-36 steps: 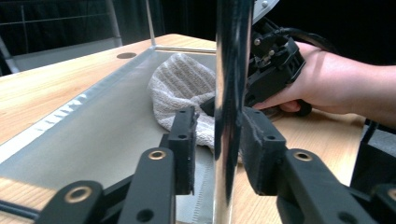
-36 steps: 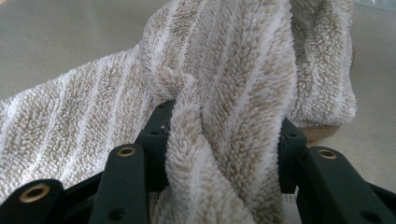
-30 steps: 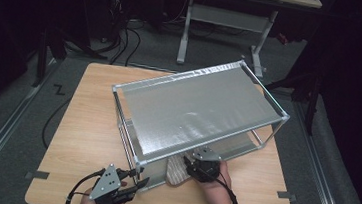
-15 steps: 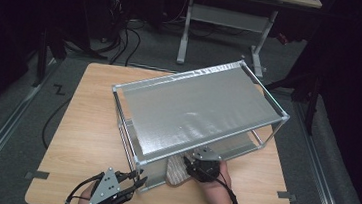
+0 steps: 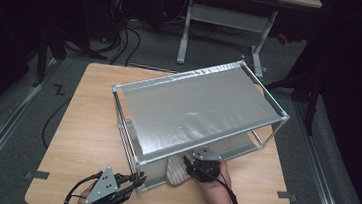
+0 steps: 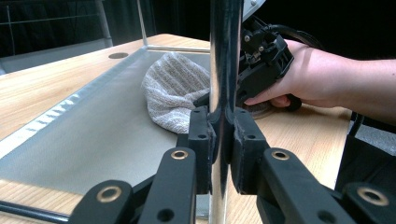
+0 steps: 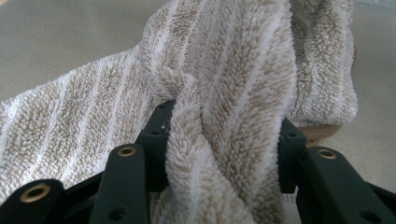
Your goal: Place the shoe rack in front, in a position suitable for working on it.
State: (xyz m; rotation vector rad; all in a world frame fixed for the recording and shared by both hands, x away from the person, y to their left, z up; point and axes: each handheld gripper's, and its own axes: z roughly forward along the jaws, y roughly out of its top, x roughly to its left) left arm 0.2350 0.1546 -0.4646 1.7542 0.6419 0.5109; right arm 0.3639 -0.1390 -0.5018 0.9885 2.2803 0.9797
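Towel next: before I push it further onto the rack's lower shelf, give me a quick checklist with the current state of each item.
1. Left gripper clamped on the rack's corner post, jaws having just closed on it: ok.
2. Right gripper shut on the striped towel, a thick fold between its jaws: ok.
3. Towel partly on the lower shelf, front edge hanging out over the table: ok.
4. Shelf ahead of the towel bare of other things: ok.
5. Rack flat on the table, all feet down: cannot tell, far feet hidden.
6. Right gripper's clearance under the top shelf: cannot tell.
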